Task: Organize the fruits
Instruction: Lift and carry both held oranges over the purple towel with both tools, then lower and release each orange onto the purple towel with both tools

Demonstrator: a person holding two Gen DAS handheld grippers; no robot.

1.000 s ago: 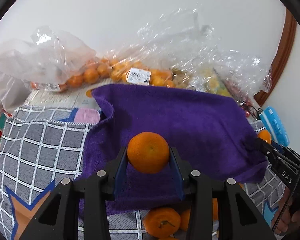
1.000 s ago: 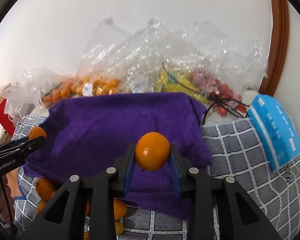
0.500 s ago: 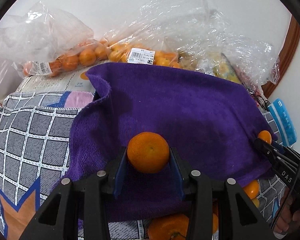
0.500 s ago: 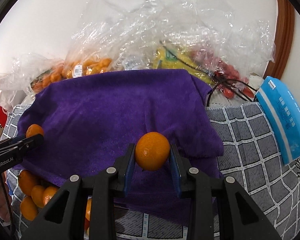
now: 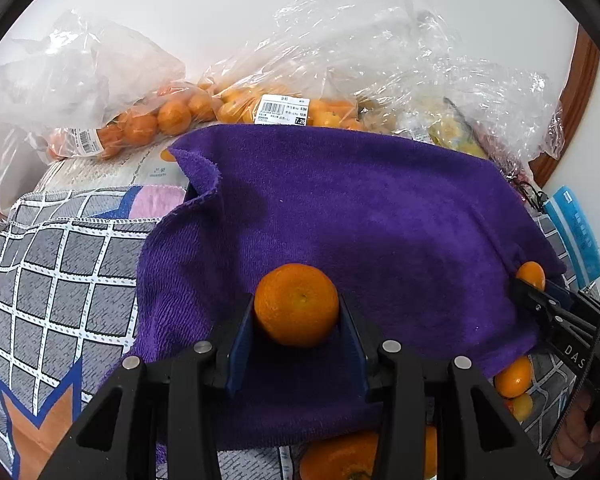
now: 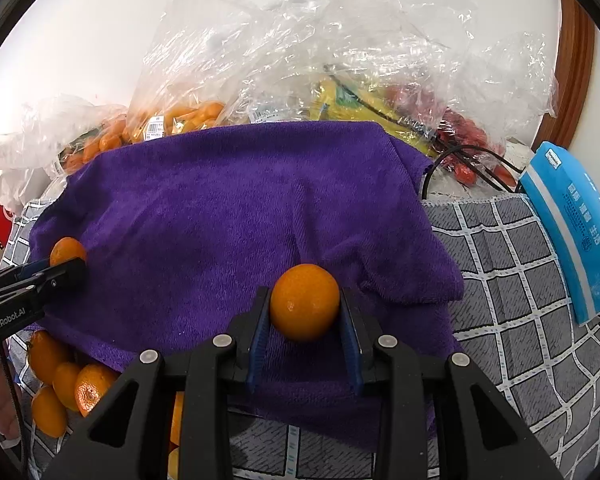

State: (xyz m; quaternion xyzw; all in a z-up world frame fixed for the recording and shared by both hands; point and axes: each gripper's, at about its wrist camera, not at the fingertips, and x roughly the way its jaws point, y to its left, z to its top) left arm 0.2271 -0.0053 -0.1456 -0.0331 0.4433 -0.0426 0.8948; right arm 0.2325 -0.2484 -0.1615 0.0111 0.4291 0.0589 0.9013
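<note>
A white wall (image 5: 260,8) backs the scene, with a brown curved wooden frame (image 6: 576,52) at its right edge. Below lies a grey grid-patterned cloth (image 6: 512,280), and over its middle a purple towel (image 5: 360,220) spreads wide and bare, its left edge curled up in a fold and its right edge bunched where it meets the grid. Along the towel's far edge clear plastic bags (image 6: 300,40) crowd against the wall; bagged oranges (image 5: 172,116) fill those on the left, yellow and red produce those on the right. A blue packet (image 6: 572,228) lies on the grid cloth just beyond the towel's right side. Loose oranges (image 6: 64,380) cluster at the towel's near edge, partly tucked beneath it. The left gripper (image 5: 296,324) is clamped on an orange (image 5: 296,304), its blue pads pressing both sides, low over the towel's near middle. The right gripper (image 6: 304,320) is likewise closed on a second orange (image 6: 304,300), above the towel's right part near the bunched fold. The towel's centre between the two stays open.
</note>
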